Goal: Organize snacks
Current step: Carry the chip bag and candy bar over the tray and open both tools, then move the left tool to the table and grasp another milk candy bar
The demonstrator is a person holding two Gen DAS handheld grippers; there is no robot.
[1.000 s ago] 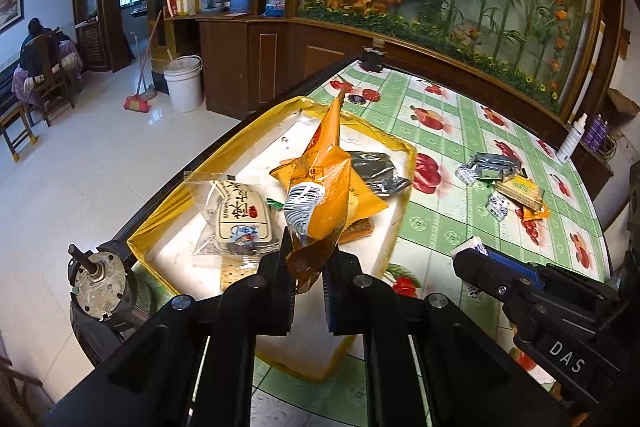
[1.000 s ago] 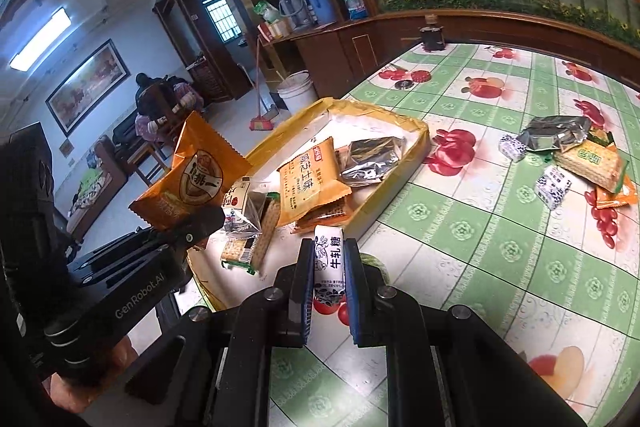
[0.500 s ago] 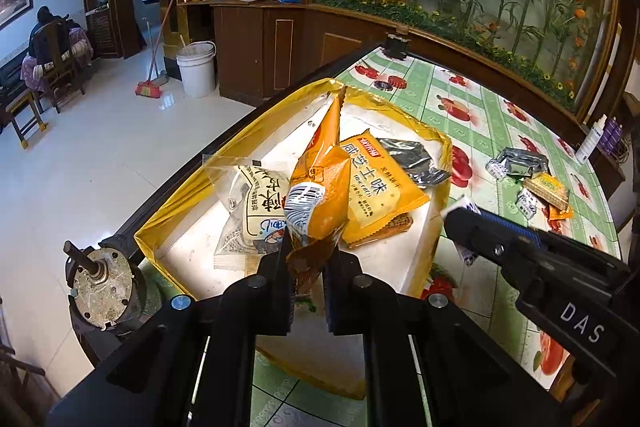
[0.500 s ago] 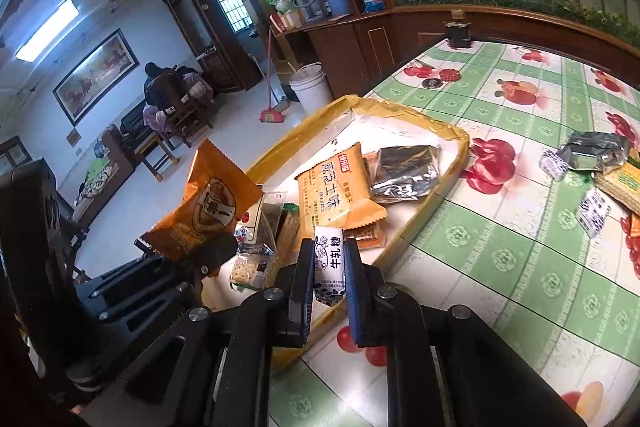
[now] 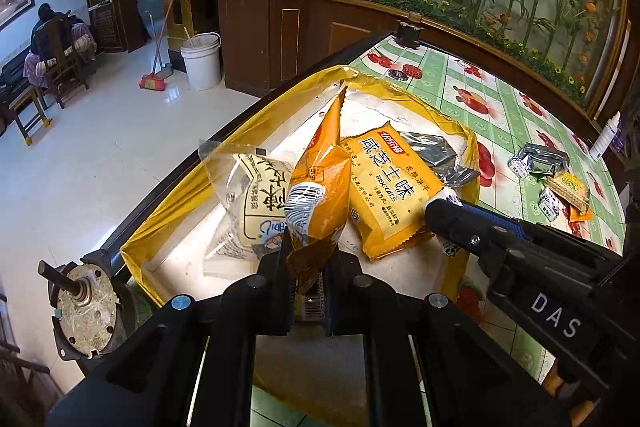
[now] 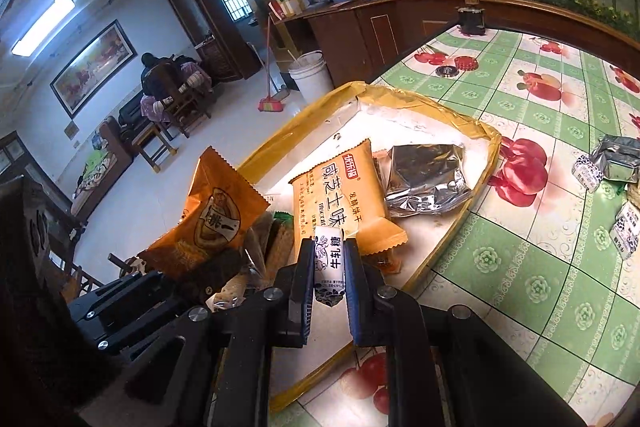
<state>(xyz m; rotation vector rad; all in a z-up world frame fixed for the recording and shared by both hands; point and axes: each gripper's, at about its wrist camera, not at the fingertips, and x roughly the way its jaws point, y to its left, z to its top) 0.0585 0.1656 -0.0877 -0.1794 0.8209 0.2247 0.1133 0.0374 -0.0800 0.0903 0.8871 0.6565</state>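
Observation:
My left gripper [image 5: 310,259] is shut on the bottom seam of an orange snack bag [image 5: 320,183], held upright over the near end of the yellow-rimmed tray [image 5: 404,83]; the bag also shows in the right wrist view [image 6: 212,215]. My right gripper [image 6: 330,263] is shut on a small white candy packet [image 6: 330,267] with blue print, over the tray's near right part. In the tray lie a yellow biscuit pack [image 5: 384,187], a clear-wrapped pastry [image 5: 252,199] and a silver packet [image 6: 424,175].
More snacks lie loose on the green fruit-print tablecloth [image 6: 540,227] at the right: a silver packet [image 5: 542,159], a biscuit pack [image 5: 568,187] and small white candies [image 6: 624,231]. A round metal motor part [image 5: 82,307] sits at the table's left edge.
Both grippers have moved forward over the tray with their snacks. The right gripper now reaches over the tray's near right side, close to the biscuit pack.

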